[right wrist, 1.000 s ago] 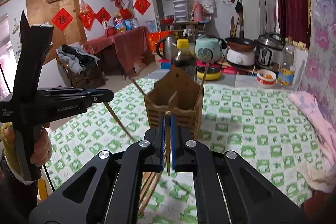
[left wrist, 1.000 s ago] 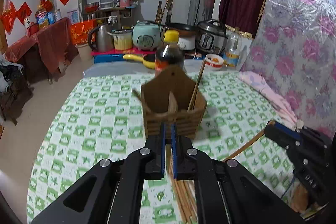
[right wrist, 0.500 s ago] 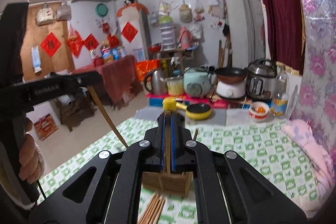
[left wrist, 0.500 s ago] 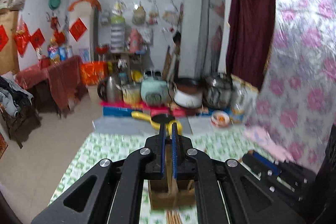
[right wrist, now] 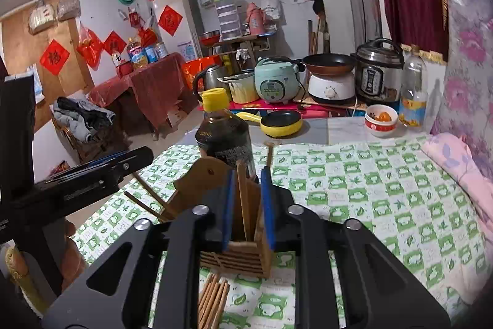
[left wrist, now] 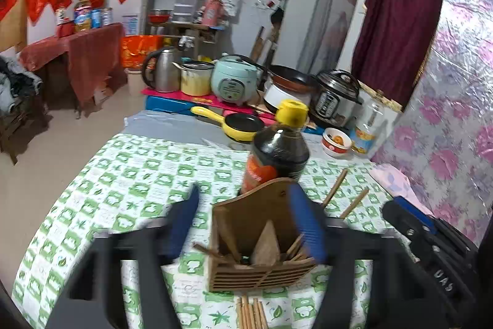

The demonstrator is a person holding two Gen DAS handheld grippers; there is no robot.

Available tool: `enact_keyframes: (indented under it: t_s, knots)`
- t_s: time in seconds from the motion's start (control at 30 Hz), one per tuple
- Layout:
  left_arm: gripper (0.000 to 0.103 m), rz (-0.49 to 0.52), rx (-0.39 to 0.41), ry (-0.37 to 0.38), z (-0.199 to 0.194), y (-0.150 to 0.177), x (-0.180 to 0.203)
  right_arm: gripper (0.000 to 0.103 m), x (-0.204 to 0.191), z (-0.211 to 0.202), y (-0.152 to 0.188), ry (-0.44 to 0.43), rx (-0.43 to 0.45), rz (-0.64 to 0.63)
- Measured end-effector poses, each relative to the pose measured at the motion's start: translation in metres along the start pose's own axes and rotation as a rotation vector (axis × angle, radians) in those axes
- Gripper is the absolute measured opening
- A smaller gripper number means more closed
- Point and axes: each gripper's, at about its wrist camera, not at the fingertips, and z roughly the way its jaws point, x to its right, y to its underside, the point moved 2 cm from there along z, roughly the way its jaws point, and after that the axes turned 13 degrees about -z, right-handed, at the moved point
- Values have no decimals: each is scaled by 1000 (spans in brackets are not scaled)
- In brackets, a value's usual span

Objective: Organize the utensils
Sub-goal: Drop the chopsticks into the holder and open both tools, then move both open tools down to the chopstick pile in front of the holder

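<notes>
Above the wooden holder on the surface, I see both jaws opening: left wide, right narrow with a chopstick loose between them.

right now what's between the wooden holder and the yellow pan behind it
A dark sauce bottle with a yellow cap stands right behind the wooden holder, before the yellow pan; both wrist views show it.
</notes>
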Motion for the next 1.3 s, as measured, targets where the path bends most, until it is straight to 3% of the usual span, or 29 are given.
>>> enact_keyframes:
  t_s: [0.17, 0.3, 0.5, 0.67, 0.9, 1.13, 1.3]
  knots:
    - [88, 26, 47, -61, -23, 14, -11, 40, 4, -29, 14, 10, 37, 20]
    - [93, 37, 56, -85, -35, 33, -21, 56, 3, -47, 31, 1, 40, 44]
    - [95, 60, -32, -120, -38, 87, -49, 74, -7, -48, 88, -32, -65, 48]
    - [95, 93, -199, -168, -18, 148, -75, 77, -14, -32, 145, -48, -227, 42]
    - [95, 85, -405, -177, 12, 192, -91, 81, -5, -13, 173, -38, -333, 92]
    - [95, 127, -484, -156, 22, 207, -87, 83, 0, -3, 180, -44, -382, 132]
    - [96, 159, -493, -165, 24, 212, -83, 84, 0, -4, 180, -42, -378, 135]
